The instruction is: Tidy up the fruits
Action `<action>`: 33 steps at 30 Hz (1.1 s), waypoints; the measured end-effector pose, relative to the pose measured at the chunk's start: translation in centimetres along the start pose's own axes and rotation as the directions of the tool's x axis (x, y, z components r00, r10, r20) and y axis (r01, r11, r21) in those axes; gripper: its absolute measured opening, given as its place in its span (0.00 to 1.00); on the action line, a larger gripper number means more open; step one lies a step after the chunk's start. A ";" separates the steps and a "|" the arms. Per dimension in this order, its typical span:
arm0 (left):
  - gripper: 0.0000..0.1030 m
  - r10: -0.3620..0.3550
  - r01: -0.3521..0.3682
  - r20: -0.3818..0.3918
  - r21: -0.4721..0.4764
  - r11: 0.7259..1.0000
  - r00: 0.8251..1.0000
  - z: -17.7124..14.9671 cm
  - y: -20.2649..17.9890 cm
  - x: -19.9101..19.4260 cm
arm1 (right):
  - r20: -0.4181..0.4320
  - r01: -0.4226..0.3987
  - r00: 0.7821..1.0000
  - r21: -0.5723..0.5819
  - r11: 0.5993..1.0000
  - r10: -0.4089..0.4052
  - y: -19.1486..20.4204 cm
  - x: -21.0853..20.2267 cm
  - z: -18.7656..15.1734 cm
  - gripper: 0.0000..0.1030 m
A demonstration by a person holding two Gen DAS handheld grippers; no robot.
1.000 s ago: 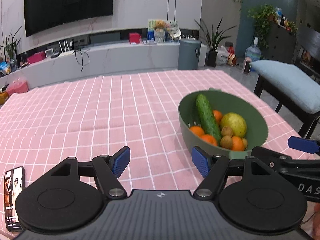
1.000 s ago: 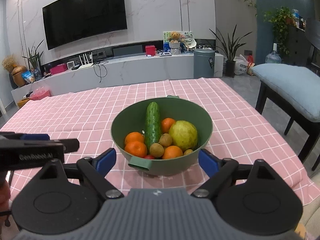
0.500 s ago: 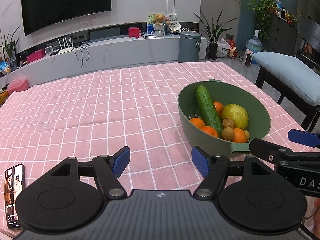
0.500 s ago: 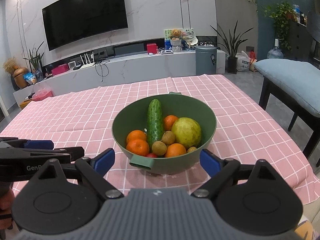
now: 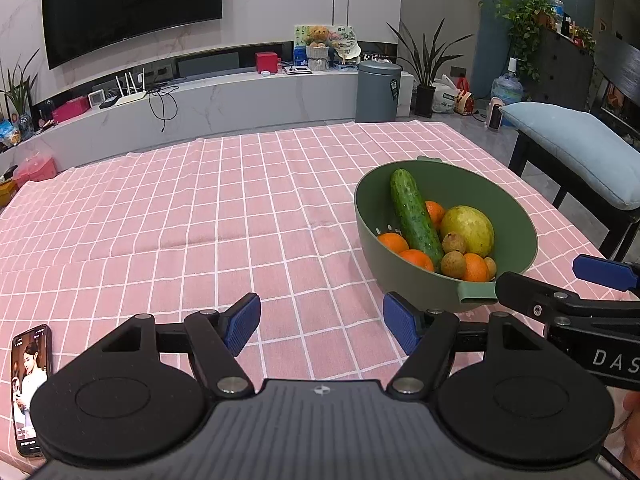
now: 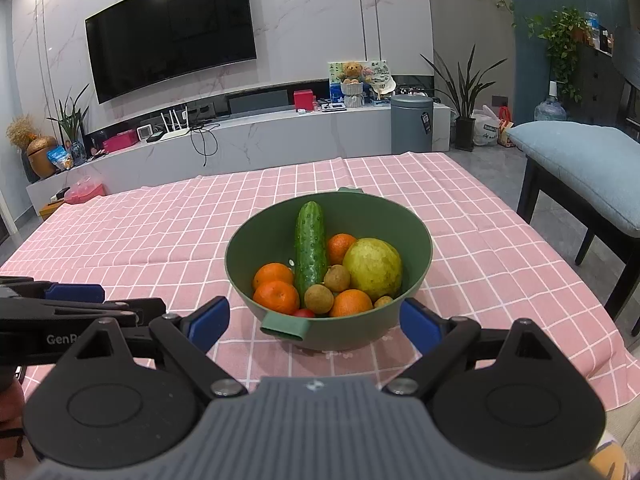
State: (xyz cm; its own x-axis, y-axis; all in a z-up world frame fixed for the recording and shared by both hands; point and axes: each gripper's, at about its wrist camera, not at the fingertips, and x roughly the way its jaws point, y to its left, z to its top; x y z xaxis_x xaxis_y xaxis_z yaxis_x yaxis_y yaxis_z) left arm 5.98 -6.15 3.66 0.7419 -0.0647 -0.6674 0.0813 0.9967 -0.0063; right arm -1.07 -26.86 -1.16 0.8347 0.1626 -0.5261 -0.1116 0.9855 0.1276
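A green bowl (image 6: 416, 236) stands on the pink checked tablecloth and shows in the left wrist view (image 5: 516, 216) too. It holds a cucumber (image 6: 310, 250), several oranges (image 6: 276, 296), a yellow-green pear-like fruit (image 6: 374, 268), small brown fruits (image 6: 319, 298) and a bit of something red (image 6: 304, 313). My right gripper (image 6: 314, 322) is open and empty, just in front of the bowl's near handle (image 6: 285, 327). My left gripper (image 5: 320, 322) is open and empty, over bare cloth left of the bowl.
A phone (image 5: 30, 384) with a lit screen lies at the table's near left edge. A bench with a blue cushion (image 6: 584, 168) stands right of the table. The pink tablecloth (image 5: 200, 220) stretches left of the bowl.
Both cameras have tilted or lifted a little, so the bowl and table sit lower in view. Both grippers stay open. Nothing was taken hold of.
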 end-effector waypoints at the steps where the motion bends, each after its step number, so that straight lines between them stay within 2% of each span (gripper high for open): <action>1: 0.80 -0.001 0.001 0.000 0.001 1.000 1.000 0.0 0.0 0.0 | 0.000 0.000 1.000 -0.001 1.000 0.000 0.0 0.0 0.0 0.86; 33: 0.80 0.004 -0.004 0.002 0.003 1.000 1.000 0.0 -0.1 -0.4 | 0.012 -0.011 1.000 -0.014 1.000 0.011 -0.2 -0.1 0.1 0.86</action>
State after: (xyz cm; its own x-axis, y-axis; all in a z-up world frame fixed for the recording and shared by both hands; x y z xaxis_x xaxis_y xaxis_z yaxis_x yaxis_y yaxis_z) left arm 5.73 -6.24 3.94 0.7436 -0.0605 -0.6659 0.0799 0.9968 -0.0013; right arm -1.08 -27.03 -1.11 0.8397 0.1733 -0.5146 -0.1287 0.9842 0.1214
